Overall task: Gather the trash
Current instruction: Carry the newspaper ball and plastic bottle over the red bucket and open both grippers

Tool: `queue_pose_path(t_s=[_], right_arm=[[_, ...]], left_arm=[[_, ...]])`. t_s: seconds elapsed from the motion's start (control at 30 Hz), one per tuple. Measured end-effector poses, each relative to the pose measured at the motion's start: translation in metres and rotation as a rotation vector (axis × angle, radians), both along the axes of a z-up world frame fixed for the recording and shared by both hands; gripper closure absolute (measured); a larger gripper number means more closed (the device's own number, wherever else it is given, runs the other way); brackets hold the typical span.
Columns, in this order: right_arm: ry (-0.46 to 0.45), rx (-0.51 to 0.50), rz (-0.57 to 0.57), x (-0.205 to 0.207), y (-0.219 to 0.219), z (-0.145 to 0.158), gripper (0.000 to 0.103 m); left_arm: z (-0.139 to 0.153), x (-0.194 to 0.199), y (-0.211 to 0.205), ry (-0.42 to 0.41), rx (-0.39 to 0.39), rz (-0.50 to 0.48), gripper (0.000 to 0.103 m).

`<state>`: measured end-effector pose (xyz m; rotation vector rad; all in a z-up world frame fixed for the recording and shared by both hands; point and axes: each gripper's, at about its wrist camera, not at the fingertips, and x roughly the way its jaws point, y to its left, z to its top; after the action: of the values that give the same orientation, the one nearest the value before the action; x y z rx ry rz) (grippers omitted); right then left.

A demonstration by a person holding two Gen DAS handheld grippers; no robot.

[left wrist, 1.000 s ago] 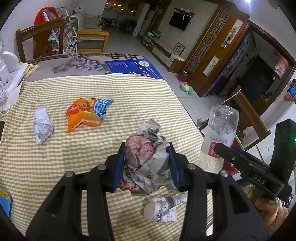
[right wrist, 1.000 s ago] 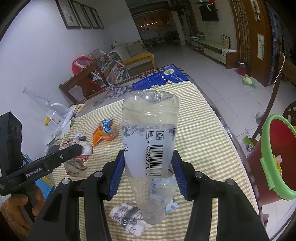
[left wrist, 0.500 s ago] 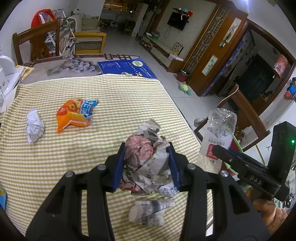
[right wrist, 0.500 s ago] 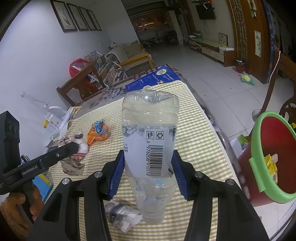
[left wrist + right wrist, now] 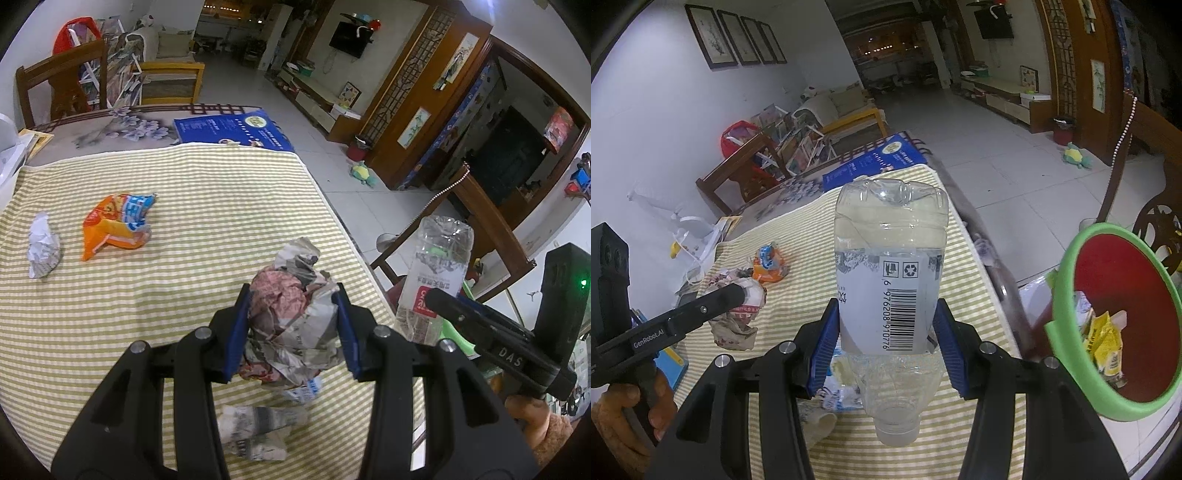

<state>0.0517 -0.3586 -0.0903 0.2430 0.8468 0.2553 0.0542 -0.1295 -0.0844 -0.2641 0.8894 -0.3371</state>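
My left gripper (image 5: 293, 328) is shut on a crumpled newspaper ball (image 5: 291, 317), held above the striped tablecloth (image 5: 184, 192). My right gripper (image 5: 886, 347) is shut on a clear plastic bottle (image 5: 890, 280), cap end down, near the table's right edge. Beside that edge stands a red bin with a green rim (image 5: 1123, 325), holding yellow wrappers. On the cloth lie an orange snack bag (image 5: 114, 225), a white paper wad (image 5: 42, 247) and a rolled newspaper piece (image 5: 255, 432). The right gripper and bottle (image 5: 432, 288) also show in the left wrist view.
A blue booklet (image 5: 229, 129) lies at the table's far end, with wooden chairs (image 5: 62, 81) behind it. A chair (image 5: 476, 221) stands by the bin. A white appliance (image 5: 690, 236) sits at the table's left. Tiled floor (image 5: 990, 147) stretches beyond.
Both grippers have carried their loads sideways toward the table's right edge. The bin has come closer and fuller into the right wrist view. The grips have not changed.
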Motion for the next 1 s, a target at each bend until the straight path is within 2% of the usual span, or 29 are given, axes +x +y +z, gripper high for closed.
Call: queue_pose_path(t_s=[0.6, 1.0], right_arm=[[-0.032, 0.015, -0.073, -0.001, -0.081, 0.010, 0.054], [-0.045, 0.035, -0.157, -0.008, -0.145, 0.011, 0.054]], left_arm=[[0.014, 0.014, -0.080, -0.031, 0.004, -0.049, 0.062], [0.027, 0.027, -0.154, -0.055, 0.004, -0.138, 0.062]])
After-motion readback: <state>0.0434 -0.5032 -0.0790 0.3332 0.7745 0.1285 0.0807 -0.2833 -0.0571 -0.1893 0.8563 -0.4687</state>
